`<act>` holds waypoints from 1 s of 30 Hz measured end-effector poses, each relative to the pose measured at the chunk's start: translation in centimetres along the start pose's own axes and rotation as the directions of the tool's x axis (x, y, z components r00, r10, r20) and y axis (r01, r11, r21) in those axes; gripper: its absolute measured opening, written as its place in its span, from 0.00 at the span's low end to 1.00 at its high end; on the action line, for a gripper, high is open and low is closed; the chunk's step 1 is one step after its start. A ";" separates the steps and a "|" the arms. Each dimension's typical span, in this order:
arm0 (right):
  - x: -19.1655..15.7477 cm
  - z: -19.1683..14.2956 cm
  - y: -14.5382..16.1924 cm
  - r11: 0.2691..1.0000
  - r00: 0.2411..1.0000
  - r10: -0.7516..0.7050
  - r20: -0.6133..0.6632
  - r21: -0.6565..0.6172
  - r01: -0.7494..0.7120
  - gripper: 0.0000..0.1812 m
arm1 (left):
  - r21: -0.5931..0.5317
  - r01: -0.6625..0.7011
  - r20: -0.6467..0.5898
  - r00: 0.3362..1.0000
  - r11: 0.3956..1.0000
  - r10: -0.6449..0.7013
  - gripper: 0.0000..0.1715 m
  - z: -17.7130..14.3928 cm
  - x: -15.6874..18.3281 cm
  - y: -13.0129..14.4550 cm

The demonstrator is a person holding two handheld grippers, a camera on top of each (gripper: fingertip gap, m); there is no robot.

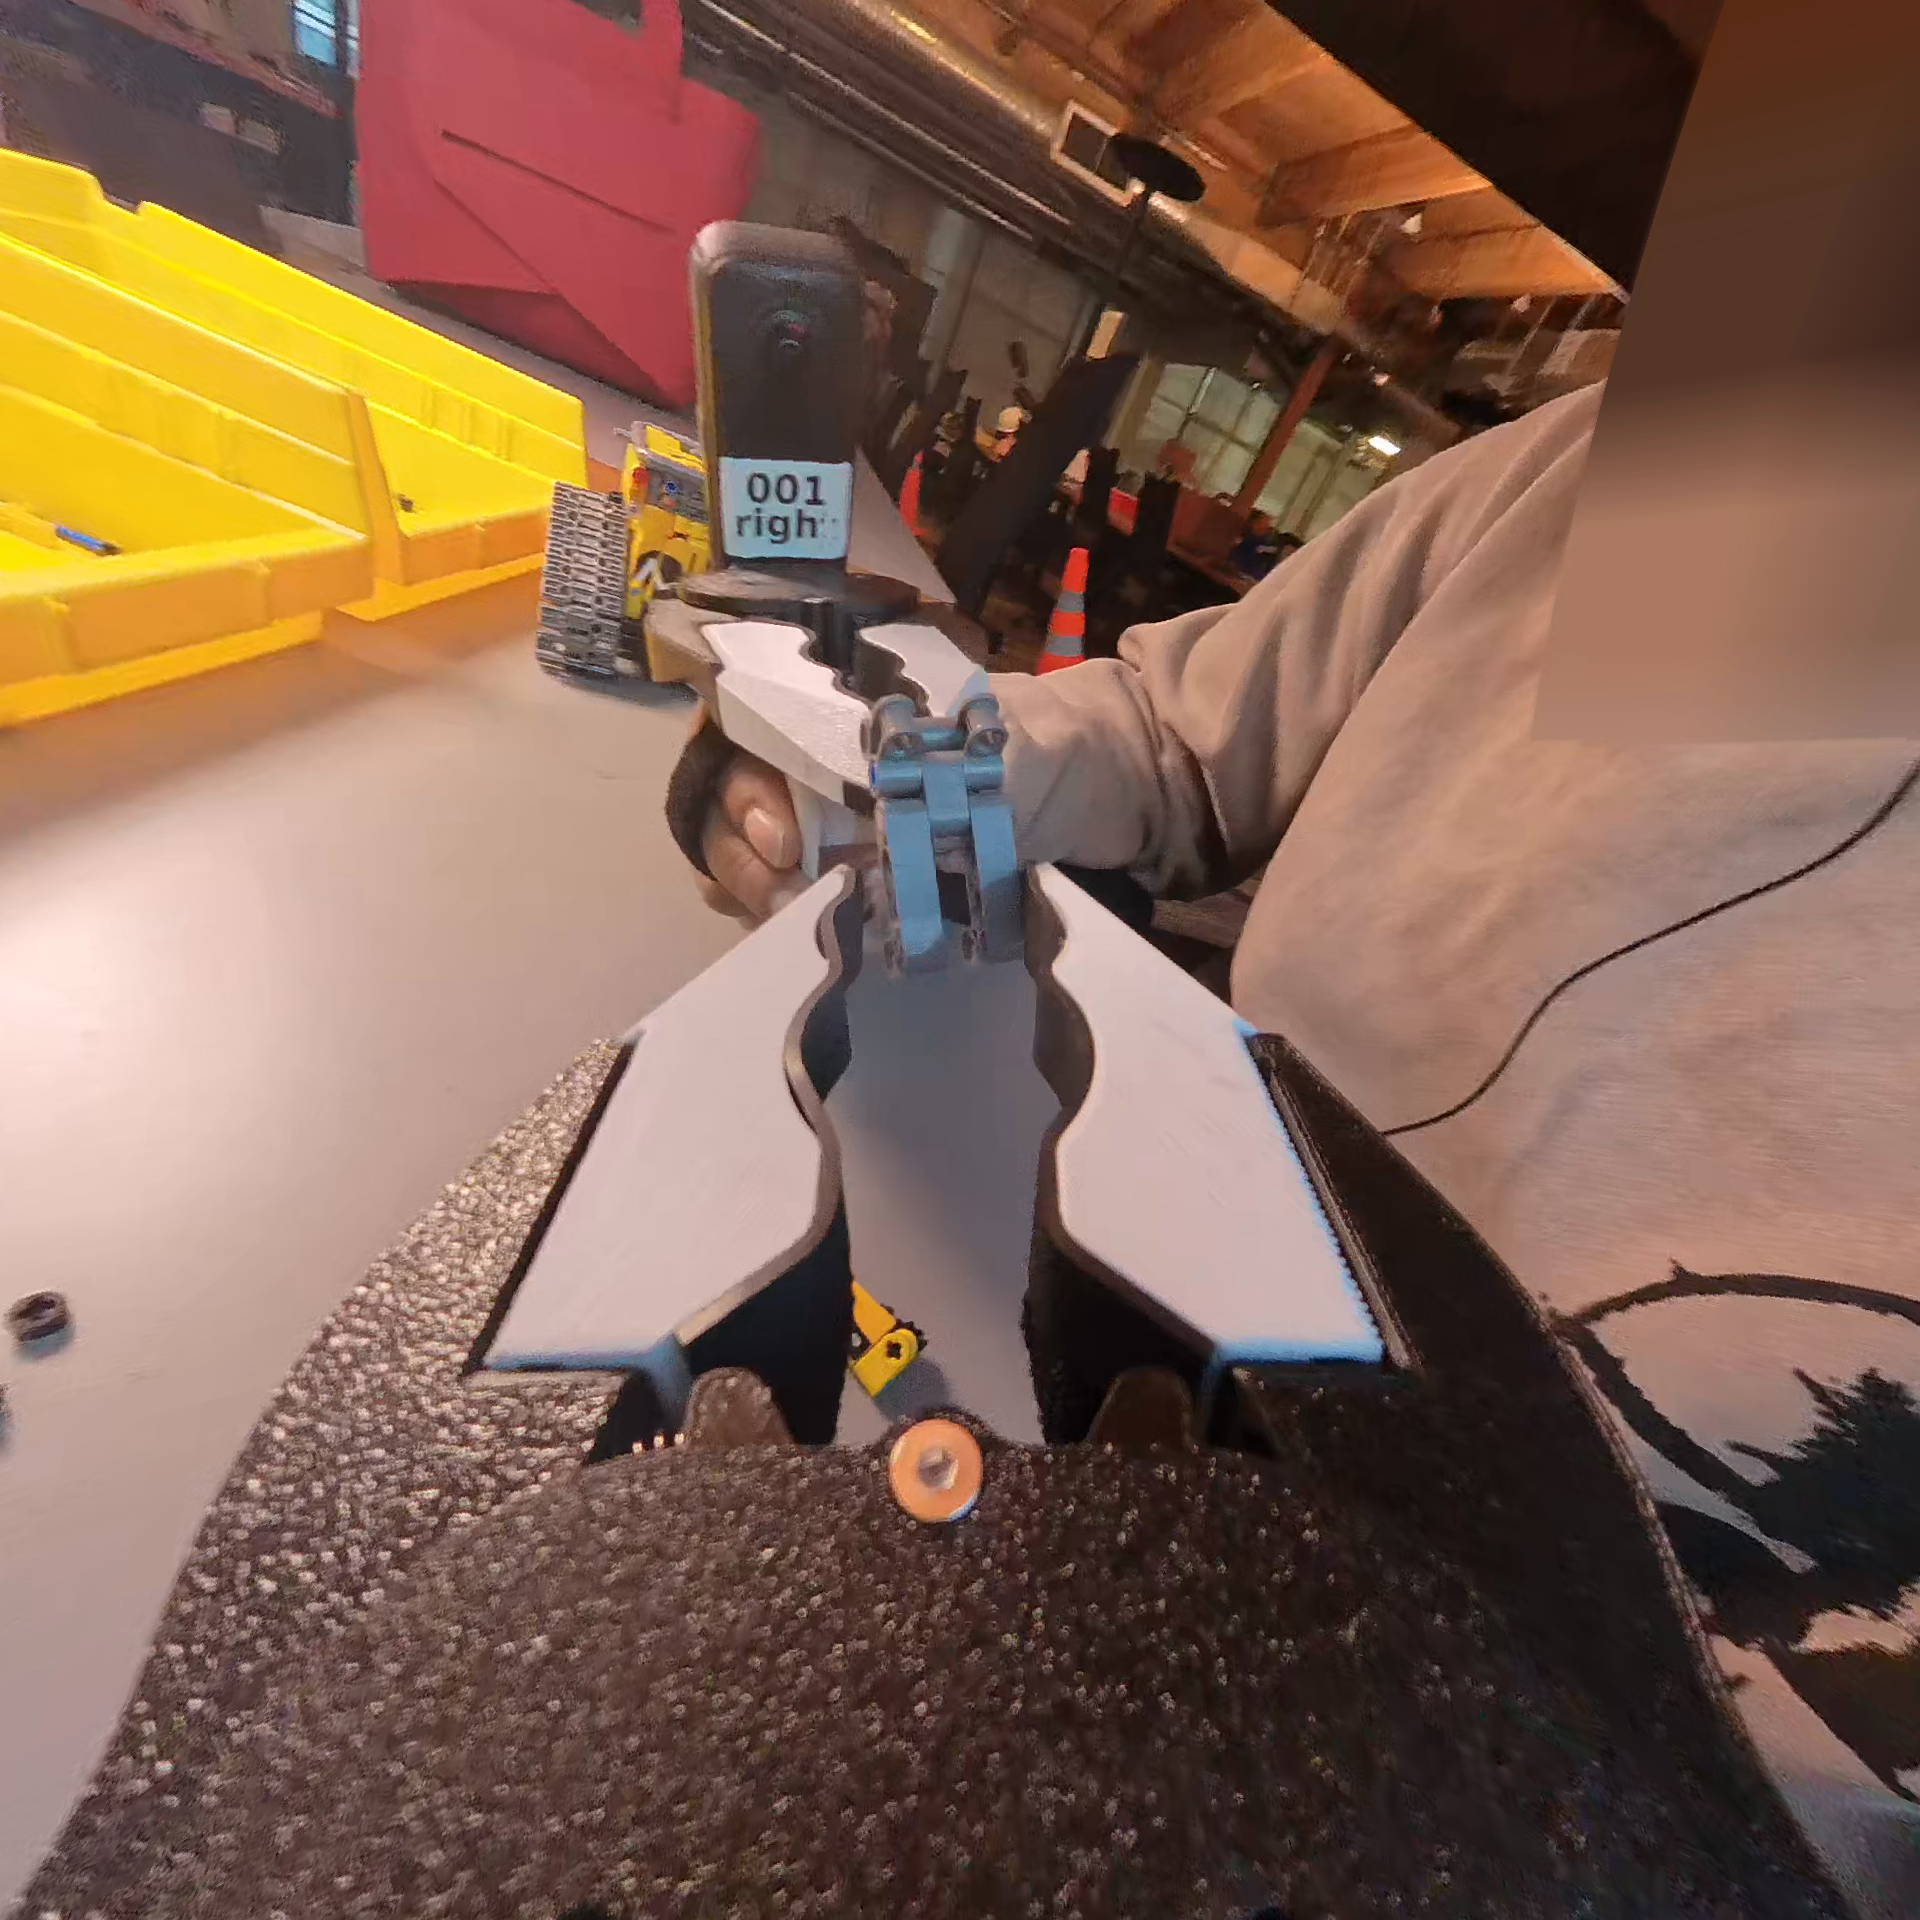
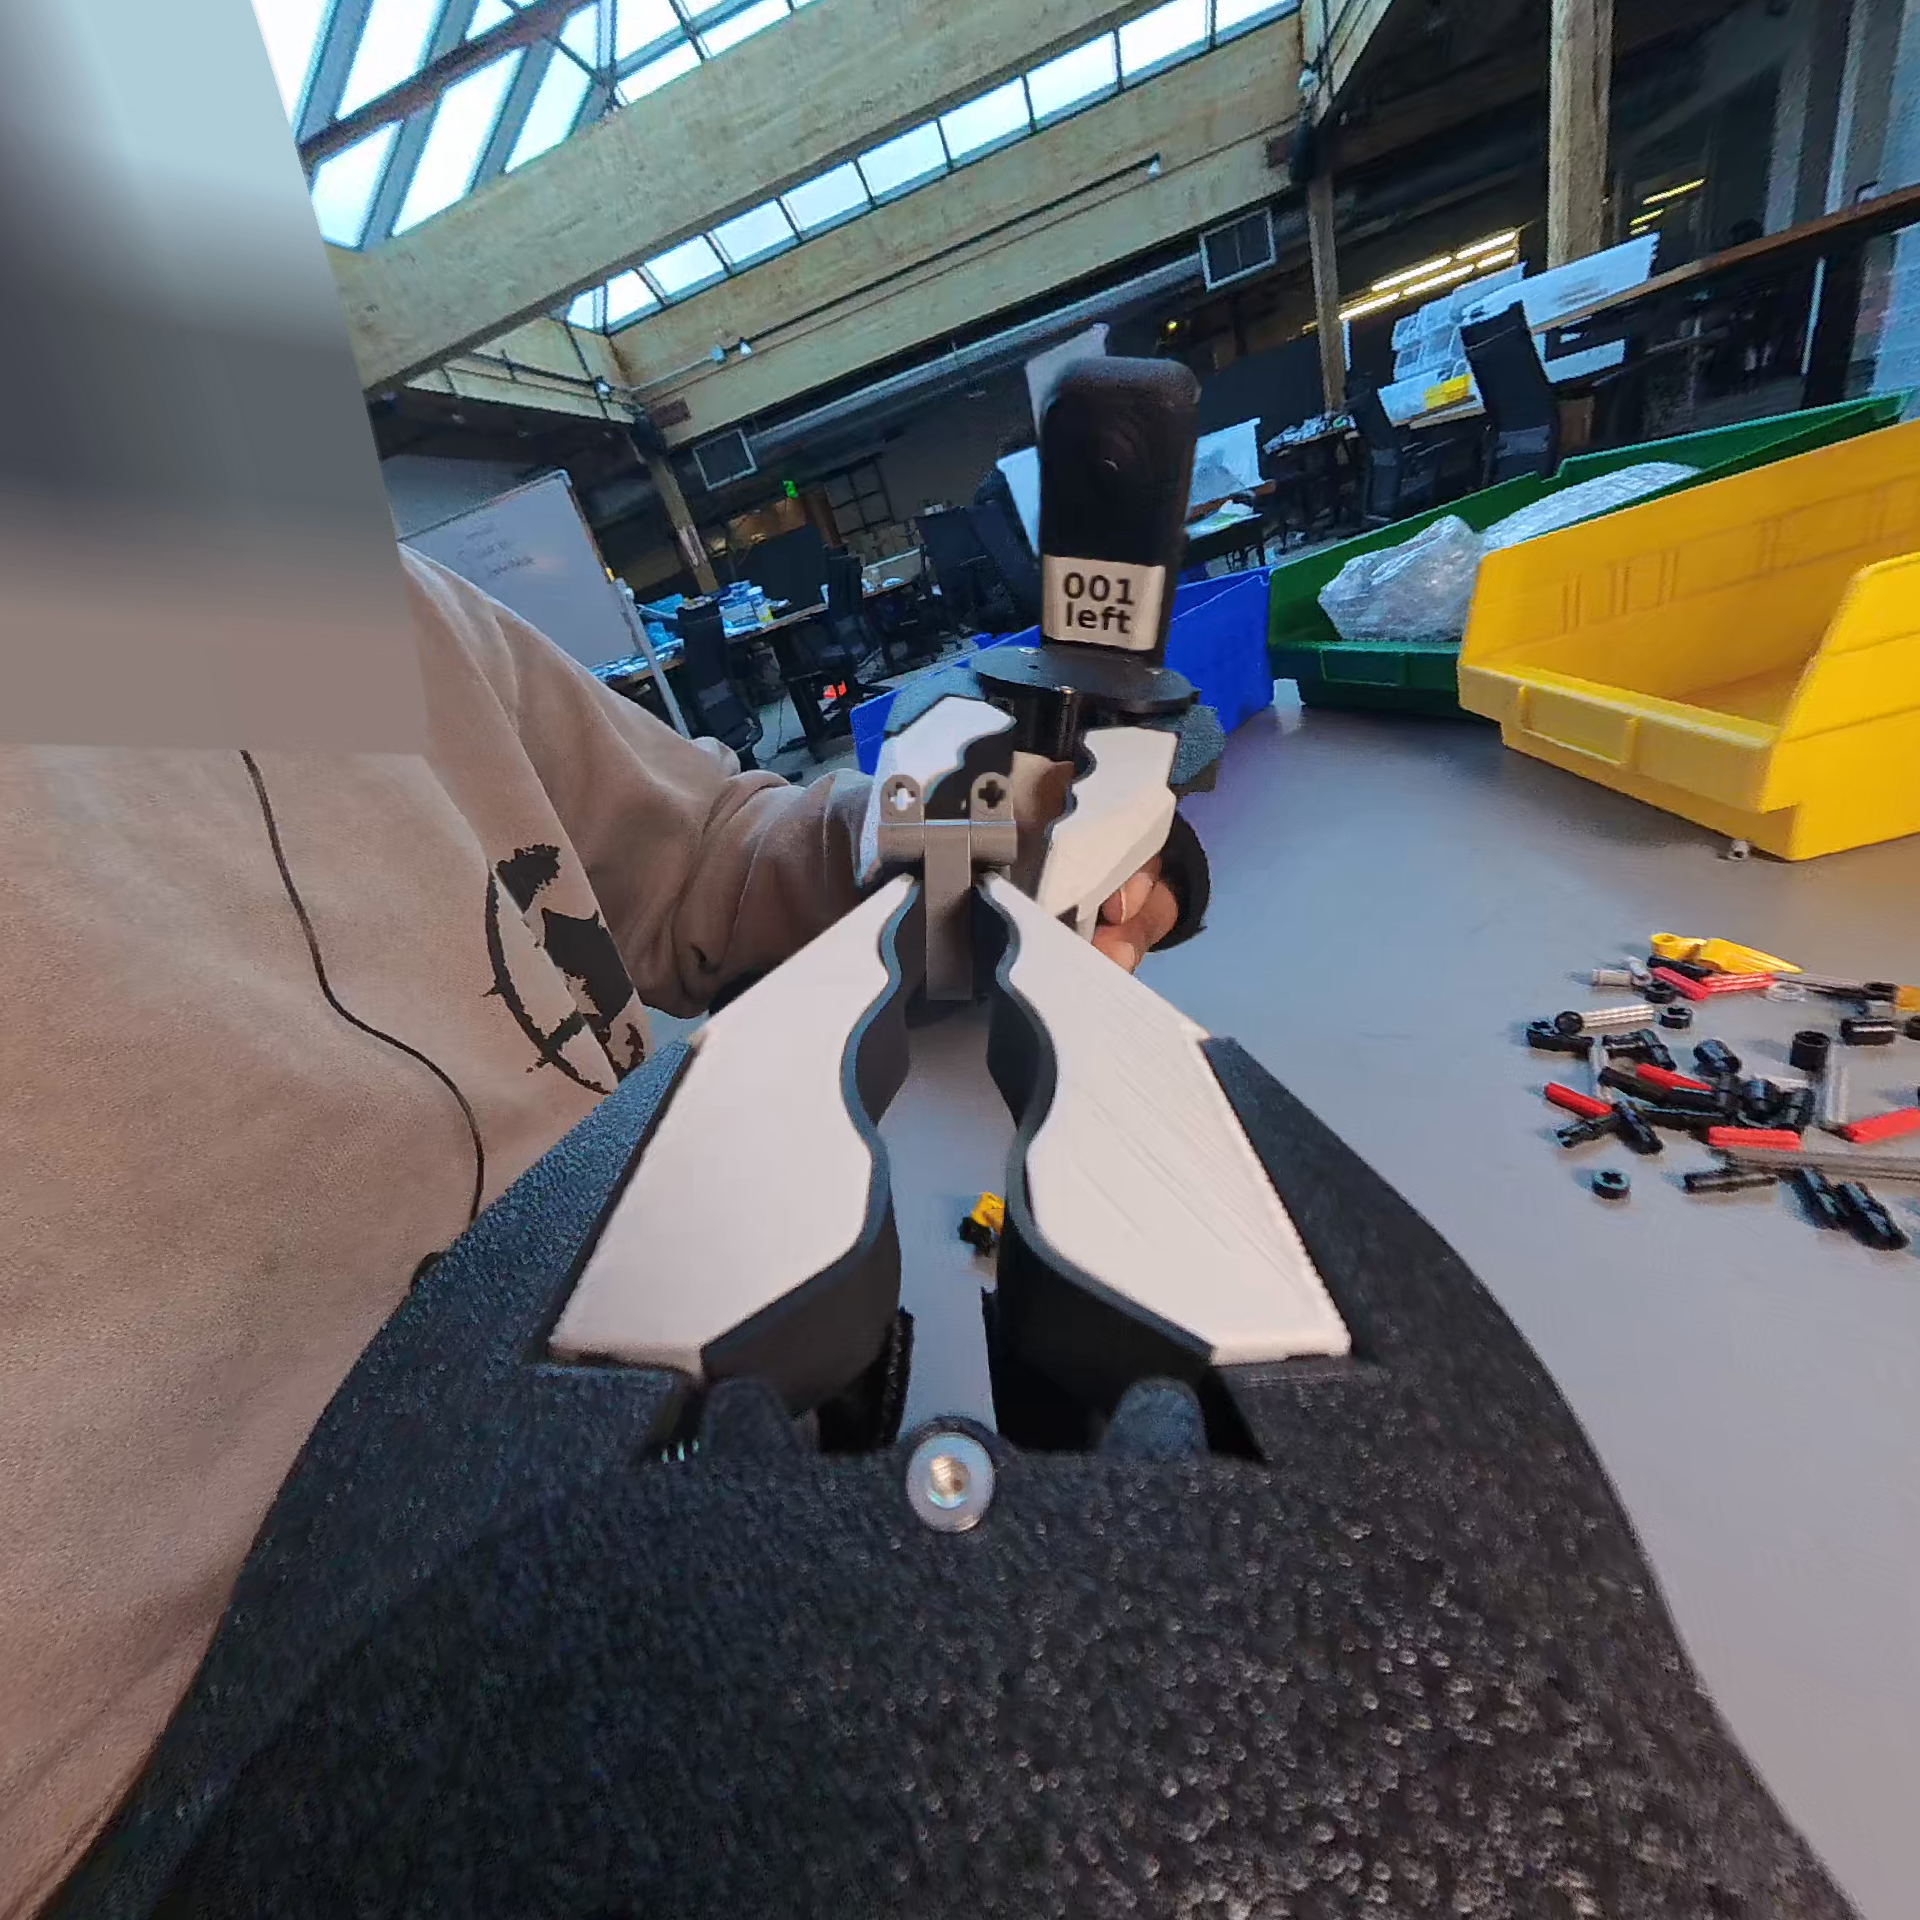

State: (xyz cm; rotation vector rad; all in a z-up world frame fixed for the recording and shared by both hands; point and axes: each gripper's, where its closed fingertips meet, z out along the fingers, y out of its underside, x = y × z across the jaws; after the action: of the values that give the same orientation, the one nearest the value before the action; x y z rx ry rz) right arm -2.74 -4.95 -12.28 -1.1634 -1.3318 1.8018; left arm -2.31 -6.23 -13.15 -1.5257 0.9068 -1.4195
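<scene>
A: Logging the grippers. The right gripper (image 2: 945,883) is pinching narrow on the stem of the grey piece (image 1: 940,821), which is hanging in the air above the table (image 1: 312,935), between the two tools.

B: And the left gripper (image 1: 945,883)?

A: It is sitting at middling width, one finger on each side of the grey piece's other end. Whether it is pressing or only flanking, I cannot tell.

B: Risks?

A: I am judging three. The grey piece looks jointed, so if the tools are pulling or twisting against each other, it may be folding or popping apart. The pinch is on a thin stem, so it may be pivoting out. And if it is dropping, it is landing by the small yellow part (image 2: 982,1218) lying right below the grey piece, or bouncing toward the loose parts (image 2: 1714,1081) well off to one side of it.

B: Anything else close?

A: A tracked model (image 1: 603,571) is standing beyond the grey piece, behind the right gripper. A wide swing could be knocking it.
</scene>
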 end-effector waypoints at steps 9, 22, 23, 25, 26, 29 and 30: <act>-3.1 0.5 0.3 0.998 0.971 0.052 0.235 -0.056 -0.040 0.03 | -0.010 0.211 -0.354 0.913 0.977 -0.201 0.16 0.1 4.0 -0.1; 4.8 -2.7 2.0 0.970 0.976 -0.036 -0.213 -0.243 -0.017 0.11 | 0.065 0.114 0.183 0.975 0.991 -0.124 0.04 -2.4 -4.3 -0.8; 5.8 -3.4 3.5 0.938 0.960 -0.067 -0.271 -0.345 -0.032 0.11 | 0.057 0.081 0.276 0.957 0.995 -0.094 0.04 -3.3 -5.5 -0.7; 6.6 -4.3 7.2 0.837 0.935 -0.124 -0.331 -0.542 -0.081 0.14 | 0.045 0.025 0.400 0.916 0.999 -0.041 0.04 -4.7 -7.2 -1.0; 6.4 -4.3 8.8 0.788 0.932 -0.134 -0.338 -0.606 -0.106 0.16 | 0.039 0.003 0.439 0.898 0.999 -0.020 0.04 -5.1 -7.7 -1.1; 5.8 -3.6 10.5 0.709 0.921 -0.182 -0.345 -0.695 -0.120 0.17 | -0.001 -0.025 0.495 0.869 1.000 0.022 0.04 -5.4 -8.5 -0.7; 5.7 -3.3 10.6 0.693 0.916 -0.199 -0.349 -0.711 -0.120 0.17 | -0.018 -0.030 0.503 0.864 0.999 0.035 0.04 -5.3 -8.6 -0.4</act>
State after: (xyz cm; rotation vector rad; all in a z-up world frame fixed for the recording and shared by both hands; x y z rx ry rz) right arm -1.88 -1.98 -24.39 -1.7727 -1.8405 0.8784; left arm -8.44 1.31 -16.05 -1.7636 0.6086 -0.9147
